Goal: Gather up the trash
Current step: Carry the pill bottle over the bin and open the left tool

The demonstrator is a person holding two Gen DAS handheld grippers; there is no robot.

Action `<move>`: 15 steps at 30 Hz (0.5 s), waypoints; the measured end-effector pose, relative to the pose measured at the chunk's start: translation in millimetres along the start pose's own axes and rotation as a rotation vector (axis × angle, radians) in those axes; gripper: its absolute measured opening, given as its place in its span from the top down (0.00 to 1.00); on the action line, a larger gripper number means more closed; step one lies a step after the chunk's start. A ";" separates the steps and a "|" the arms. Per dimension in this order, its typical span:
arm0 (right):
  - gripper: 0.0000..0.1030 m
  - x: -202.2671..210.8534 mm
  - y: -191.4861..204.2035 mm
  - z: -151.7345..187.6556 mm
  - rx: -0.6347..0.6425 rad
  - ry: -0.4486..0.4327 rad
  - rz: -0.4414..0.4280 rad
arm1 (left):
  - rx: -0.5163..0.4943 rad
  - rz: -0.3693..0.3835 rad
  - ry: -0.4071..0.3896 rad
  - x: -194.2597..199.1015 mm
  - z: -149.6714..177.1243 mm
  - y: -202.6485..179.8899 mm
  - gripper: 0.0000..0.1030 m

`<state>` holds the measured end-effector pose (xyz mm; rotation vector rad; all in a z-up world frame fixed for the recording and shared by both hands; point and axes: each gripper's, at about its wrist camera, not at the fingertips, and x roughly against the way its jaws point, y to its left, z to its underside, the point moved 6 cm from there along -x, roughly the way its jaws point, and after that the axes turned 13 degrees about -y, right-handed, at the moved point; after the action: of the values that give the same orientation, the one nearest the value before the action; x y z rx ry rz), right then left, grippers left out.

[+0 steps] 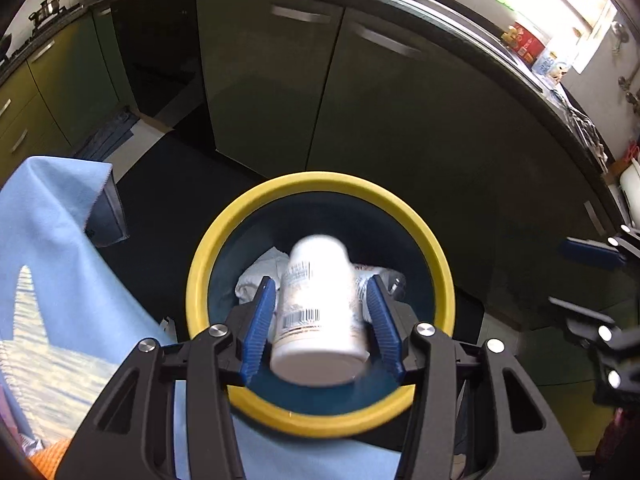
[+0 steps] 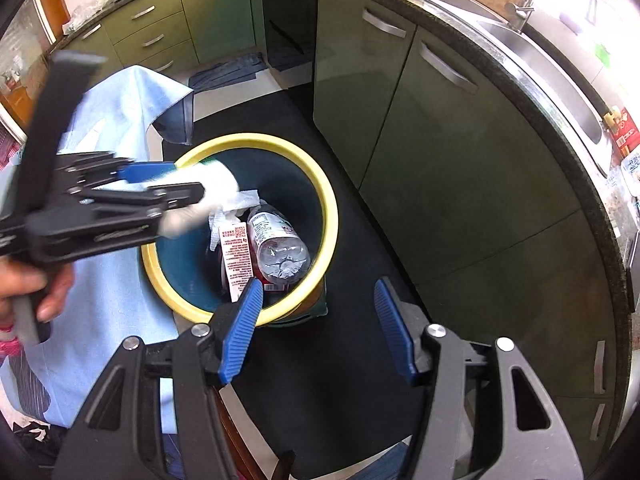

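Blue cloth (image 1: 52, 240), green cabinets (image 2: 460, 152)

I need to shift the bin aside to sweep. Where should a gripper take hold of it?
Grip the yellow rim on its cabinet side, from above, one finger inside, one outside. The bin's body looks too wide for the jaws, and the blue cloth crowds the opposite side.
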<state>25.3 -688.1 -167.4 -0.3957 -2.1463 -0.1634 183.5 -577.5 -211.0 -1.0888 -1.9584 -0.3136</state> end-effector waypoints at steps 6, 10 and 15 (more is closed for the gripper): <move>0.46 3.2 2.8 1.7 0.004 0.004 -0.001 | 0.042 -0.003 -0.053 15.6 -2.2 13.0 0.32; 0.46 4.8 11.2 2.5 0.018 0.002 -0.013 | 0.031 0.014 -0.172 100.6 14.5 22.3 0.23; 0.46 4.3 52.5 -6.6 0.077 -0.009 -0.071 | 0.056 -0.055 -0.314 211.5 71.1 56.8 0.12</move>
<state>46.1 -639.5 -161.8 -0.2771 -2.1694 -0.1190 134.0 -382.0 -99.9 -1.1005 -2.2625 -0.1208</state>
